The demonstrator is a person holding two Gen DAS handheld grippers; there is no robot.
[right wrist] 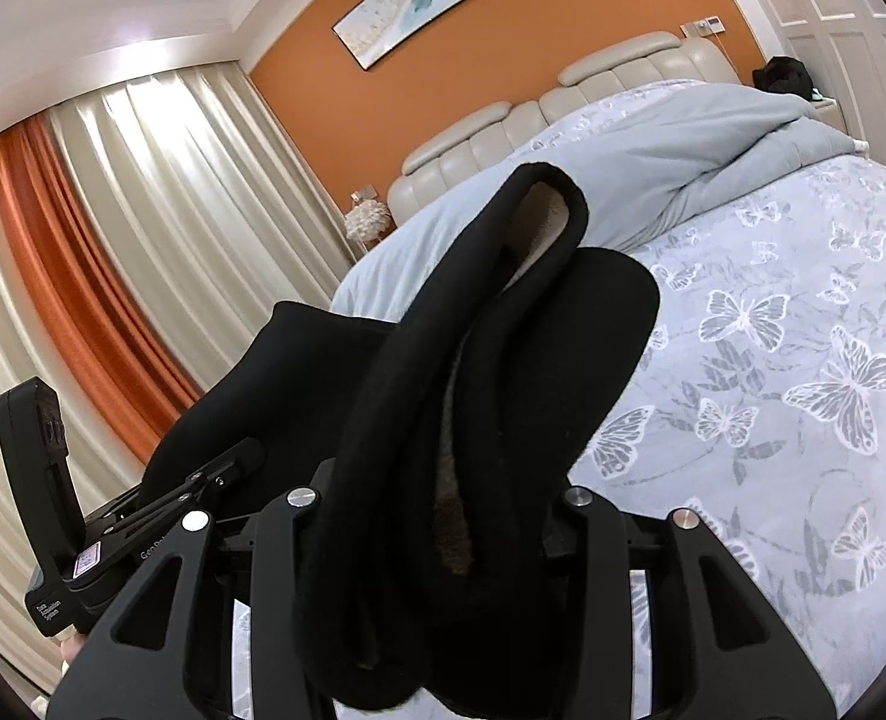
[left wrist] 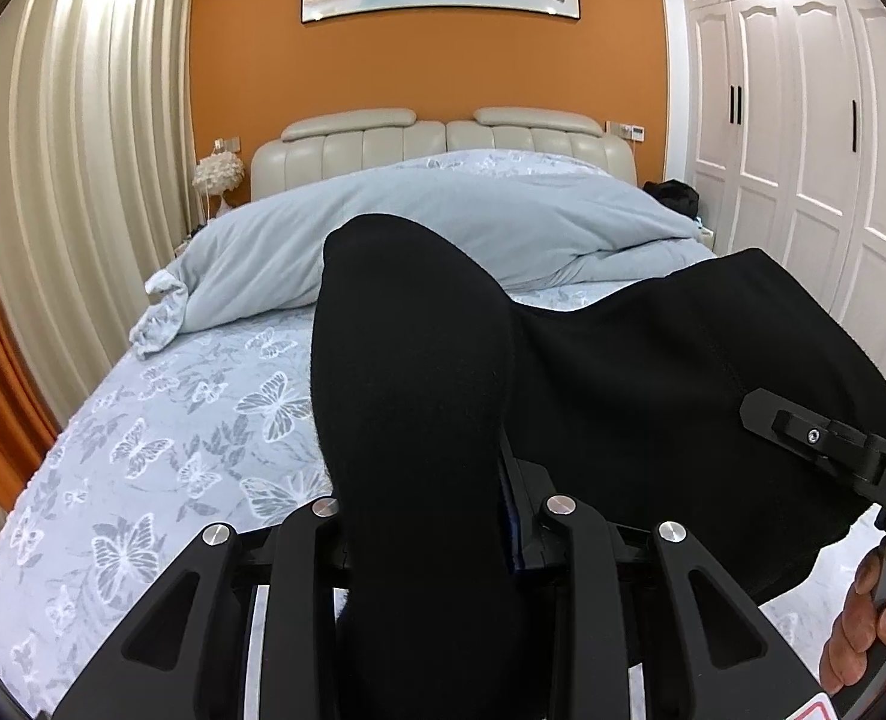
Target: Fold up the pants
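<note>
Pants [left wrist: 419, 396], black, held aloft over the butterfly-print bed [left wrist: 161, 438], clamped at one end in the left gripper [left wrist: 425, 540] and the other in the right gripper [right wrist: 437, 546], the cloth's span running side to side between them.

Matt black fleecy cloth on the pants [left wrist: 419, 396], a pale fuzzy lining showing inside the cuff [right wrist: 553, 210]. Left gripper [left wrist: 428, 540]: matt black plastic with shiny metal pins. Bedsheet [left wrist: 161, 456] is soft printed cotton; headboard [left wrist: 383, 150] smooth, glossy cream leather.
</note>
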